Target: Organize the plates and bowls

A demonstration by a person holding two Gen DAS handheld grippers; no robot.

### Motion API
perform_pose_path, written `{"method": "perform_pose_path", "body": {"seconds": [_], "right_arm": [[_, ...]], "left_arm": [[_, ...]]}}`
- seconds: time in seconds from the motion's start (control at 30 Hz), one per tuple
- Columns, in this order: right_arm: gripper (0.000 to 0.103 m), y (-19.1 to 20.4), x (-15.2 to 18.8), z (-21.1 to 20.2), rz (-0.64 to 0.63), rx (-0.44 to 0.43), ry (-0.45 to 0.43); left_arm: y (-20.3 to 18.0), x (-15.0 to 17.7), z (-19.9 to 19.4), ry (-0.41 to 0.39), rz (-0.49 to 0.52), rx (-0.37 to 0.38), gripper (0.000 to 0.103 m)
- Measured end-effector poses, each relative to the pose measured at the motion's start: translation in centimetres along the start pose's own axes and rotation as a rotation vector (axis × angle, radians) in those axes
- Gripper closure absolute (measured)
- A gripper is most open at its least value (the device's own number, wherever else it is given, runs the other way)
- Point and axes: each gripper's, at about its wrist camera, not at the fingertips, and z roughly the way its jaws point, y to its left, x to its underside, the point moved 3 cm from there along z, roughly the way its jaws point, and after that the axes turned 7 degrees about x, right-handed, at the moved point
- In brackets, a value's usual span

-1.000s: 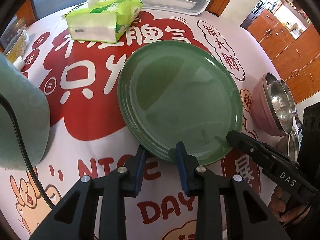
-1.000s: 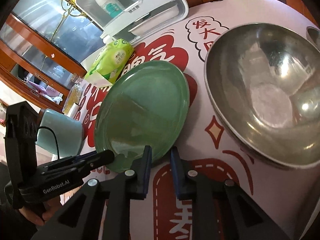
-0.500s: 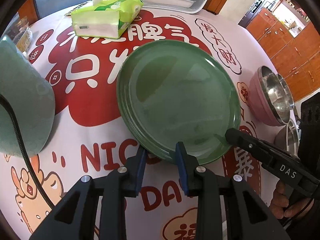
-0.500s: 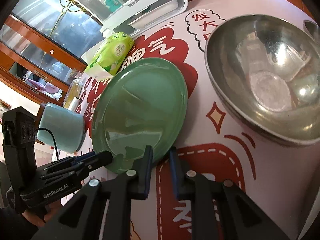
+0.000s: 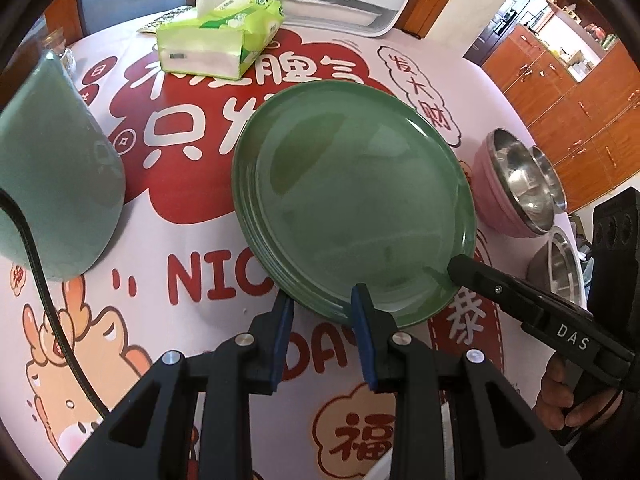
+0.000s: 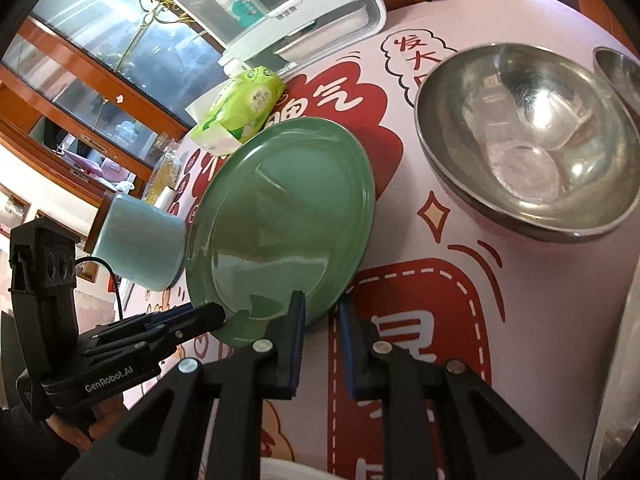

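Wooden cabinets and a glass-fronted sideboard ring a round bench (image 5: 132,240) covered by a pink cloth printed with big red shapes, white characters and cartoon animals. At its middle sits a stack of round, glossy green plates (image 5: 352,196), the landmark for everything else.

The left gripper (image 5: 322,308) comes in at the near edge of the plates; its jaws stand only slightly apart, straddling the rim of the stack and closed on it, with blue pads on either side. The right gripper (image 6: 322,312) meets the same stack from the other side; its jaws are nearly together, the left one over the plate rim and the right one beyond the edge over the cloth, so whether they pinch the rim I cannot tell. Each gripper's dark body shows in the other's view, with part of a hand (image 5: 560,400) on the handle.

Beyond the plates lies a green and white pack of tissues (image 5: 224,40), and behind that a white plastic lidded box (image 5: 328,0). To the left of the plates stands a pale blue-green ceramic mug (image 6: 140,248). To their right sits a pink bowl lined with shiny steel (image 5: 512,188), with a further steel bowl (image 5: 560,268) just beside it.
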Motion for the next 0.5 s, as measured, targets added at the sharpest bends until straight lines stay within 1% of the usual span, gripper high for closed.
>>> {"method": "perform_pose_path", "body": {"seconds": [0.5], "right_arm": [[0.087, 1.0, 2.0, -5.9, -0.014, -0.020, -0.080]], "left_arm": [[-3.5, 2.4, -5.3, -0.077, 0.042, 0.023, 0.075]]}}
